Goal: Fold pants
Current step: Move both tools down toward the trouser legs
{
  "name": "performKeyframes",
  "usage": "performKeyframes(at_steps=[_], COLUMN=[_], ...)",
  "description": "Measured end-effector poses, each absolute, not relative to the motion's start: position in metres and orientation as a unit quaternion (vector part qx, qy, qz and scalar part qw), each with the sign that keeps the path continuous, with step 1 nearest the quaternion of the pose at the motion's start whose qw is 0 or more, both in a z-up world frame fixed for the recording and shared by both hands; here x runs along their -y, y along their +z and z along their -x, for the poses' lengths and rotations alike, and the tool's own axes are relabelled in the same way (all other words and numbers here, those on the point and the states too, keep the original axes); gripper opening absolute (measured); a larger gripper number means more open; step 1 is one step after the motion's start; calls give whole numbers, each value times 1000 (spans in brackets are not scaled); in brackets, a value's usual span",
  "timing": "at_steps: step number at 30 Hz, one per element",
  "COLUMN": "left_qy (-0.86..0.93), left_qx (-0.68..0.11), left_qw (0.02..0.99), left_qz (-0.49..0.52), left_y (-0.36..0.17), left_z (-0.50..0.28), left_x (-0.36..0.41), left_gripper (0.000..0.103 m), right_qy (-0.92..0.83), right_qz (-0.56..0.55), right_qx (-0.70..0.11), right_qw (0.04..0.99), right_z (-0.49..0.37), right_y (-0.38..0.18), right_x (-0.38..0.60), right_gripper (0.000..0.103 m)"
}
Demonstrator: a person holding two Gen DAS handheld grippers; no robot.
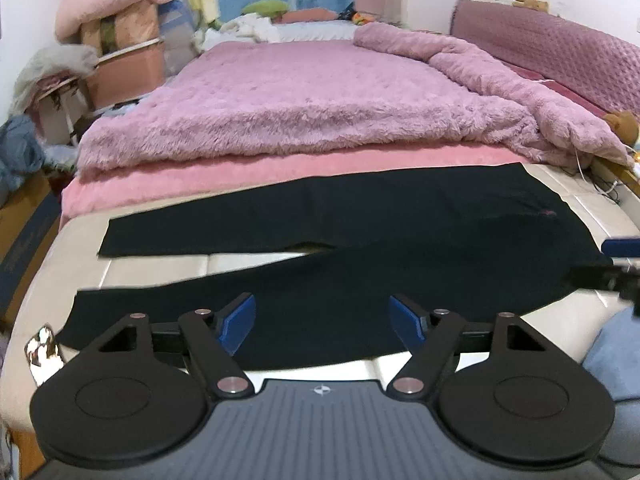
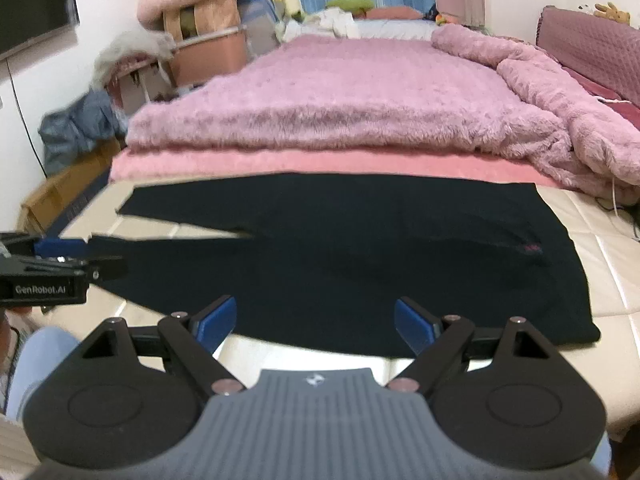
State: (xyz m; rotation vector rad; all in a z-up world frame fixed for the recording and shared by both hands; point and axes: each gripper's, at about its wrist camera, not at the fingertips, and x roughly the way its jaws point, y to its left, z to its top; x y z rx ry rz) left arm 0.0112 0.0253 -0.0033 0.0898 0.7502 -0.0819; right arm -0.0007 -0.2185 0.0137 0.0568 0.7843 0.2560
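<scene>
Left to right across the bed (image 1: 580, 216), pale quilted surface at the near end.

Far left: a dark screen (image 2: 36, 16) hung on the wall, with stacked storage boxes (image 1: 128, 60) and loose clothes beside the bed.

Black pants (image 1: 360, 240) lay flat across the near end of the bed, just in front of the pink fluffy blanket (image 1: 320, 92). Leg cuffs pointed left, waistband right. The two legs were splayed apart, a wedge of bare mattress showing between them; the near leg angled toward the bed's near-left corner. No fold visible yet.

Left hand-held gripper (image 1: 322, 322): jaws wide apart, nothing between the blue pads, poised over the near leg, around mid-leg. No contact with the cloth could be made out.

Right hand-held gripper (image 2: 316, 324): jaws likewise wide apart and empty, poised over the near edge of the pants toward the seat and waistband end.

Step in hand, as judged: approach for the first fold, near leg to be laid over the far leg.

Next move calls for: both grippers lowering to the near edge, pinching a single leg only, then lifting together and carrying it away from the camera to meet the far leg's edge. Risk: thin fabric slipping from a shallow pinch.
</scene>
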Motion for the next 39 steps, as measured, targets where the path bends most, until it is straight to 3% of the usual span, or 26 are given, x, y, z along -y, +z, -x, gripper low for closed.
performKeyframes(at_steps=[9, 20, 27, 33, 39], left_qy=[-55, 74, 170, 234, 245], left_qx=[-377, -420, -443, -438, -440], left_qw=[923, 905, 872, 845, 855], left_qz=[-47, 3, 123, 199, 121], left_y=[-30, -88, -129, -150, -153], left_z=[-58, -160, -214, -240, -265], left_x=[-64, -158, -237, -282, -280], left_gripper=[74, 73, 69, 55, 45], right_qy=[102, -1, -74, -97, -104], right_qz=[23, 32, -25, -40, -25], right_qx=[-363, -411, -436, -427, -429], right_qw=[926, 911, 897, 898, 897], right_z=[-45, -156, -219, -253, -266], right_y=[-3, -74, -115, -135, -147], right_x=[261, 361, 430, 455, 463], right_gripper=[82, 82, 82, 82, 82])
